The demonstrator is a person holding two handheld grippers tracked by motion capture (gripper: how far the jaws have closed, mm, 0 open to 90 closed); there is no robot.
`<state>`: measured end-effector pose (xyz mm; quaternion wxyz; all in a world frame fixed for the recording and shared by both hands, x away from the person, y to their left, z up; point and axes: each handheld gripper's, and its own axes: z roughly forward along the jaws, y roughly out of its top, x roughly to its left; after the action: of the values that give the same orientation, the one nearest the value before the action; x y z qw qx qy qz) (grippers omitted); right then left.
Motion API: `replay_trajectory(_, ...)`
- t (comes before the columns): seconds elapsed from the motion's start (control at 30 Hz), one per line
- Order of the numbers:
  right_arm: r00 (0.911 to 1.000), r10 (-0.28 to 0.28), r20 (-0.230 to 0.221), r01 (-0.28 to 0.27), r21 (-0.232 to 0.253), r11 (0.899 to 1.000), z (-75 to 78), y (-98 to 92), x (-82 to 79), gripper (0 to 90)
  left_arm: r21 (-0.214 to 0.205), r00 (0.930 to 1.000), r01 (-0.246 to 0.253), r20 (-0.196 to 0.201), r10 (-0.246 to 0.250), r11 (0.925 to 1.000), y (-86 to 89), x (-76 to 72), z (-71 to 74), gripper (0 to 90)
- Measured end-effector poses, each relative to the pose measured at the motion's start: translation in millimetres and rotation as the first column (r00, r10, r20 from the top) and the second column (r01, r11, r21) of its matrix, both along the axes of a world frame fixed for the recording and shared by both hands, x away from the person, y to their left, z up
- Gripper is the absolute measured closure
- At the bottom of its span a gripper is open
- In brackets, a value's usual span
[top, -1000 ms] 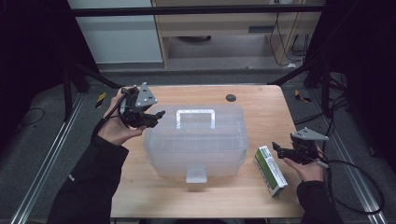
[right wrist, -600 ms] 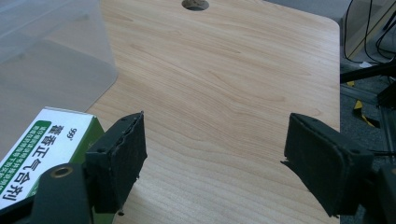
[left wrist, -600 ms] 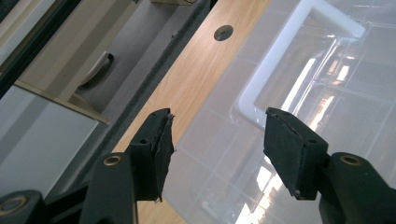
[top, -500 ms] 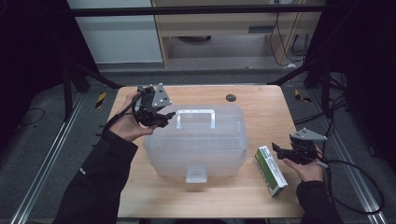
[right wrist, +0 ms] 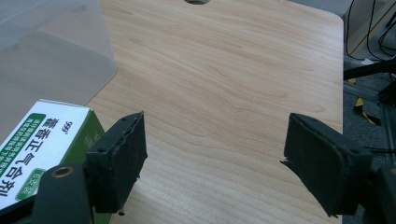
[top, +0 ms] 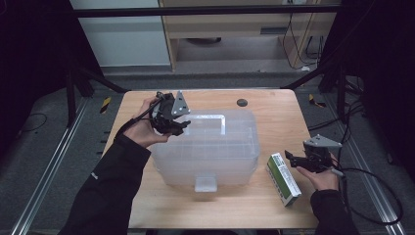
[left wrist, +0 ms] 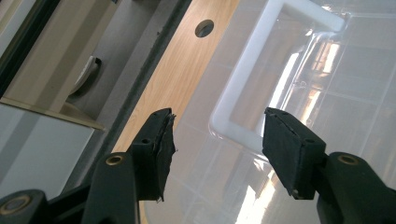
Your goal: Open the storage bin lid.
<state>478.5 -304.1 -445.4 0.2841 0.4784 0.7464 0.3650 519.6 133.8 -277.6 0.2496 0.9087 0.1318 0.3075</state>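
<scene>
A translucent plastic storage box [top: 210, 152] with a white handle [top: 215, 118] and a front latch sits mid-table. My left gripper [top: 182, 126] hovers over the lid's far left corner, open and holding nothing. In the left gripper view its jaws [left wrist: 217, 140] stand apart, with the end of the white handle [left wrist: 254, 88] just beyond them above the lid [left wrist: 336, 93]. My right gripper [top: 289, 157] rests open at the table's right side, beside a green and white carton [top: 284, 178]. The right gripper view shows that carton [right wrist: 37, 140] by the left jaw and bare wood between the jaws [right wrist: 215, 154].
The wooden table [top: 274, 117] has a round cable hole [top: 241, 103] at its far edge. Metal rails and dark floor flank the table. A cabinet stands behind. Cables [top: 372, 181] trail off the right hand.
The left hand has carried its gripper rightward from the table's left side to above the box lid near the handle. The right hand and the carton have stayed put.
</scene>
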Motion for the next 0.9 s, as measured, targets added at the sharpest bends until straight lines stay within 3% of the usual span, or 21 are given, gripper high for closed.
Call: replay_trajectory(0.9, 0.9998, 0.016, -0.012, -0.016, -0.011, 1.0, -3.0, 1.0, 1.4, 23.4, 0.12, 0.998, 0.058, -0.029, -0.055, 0.991, -26.8, 22.0, -20.4, 47.8)
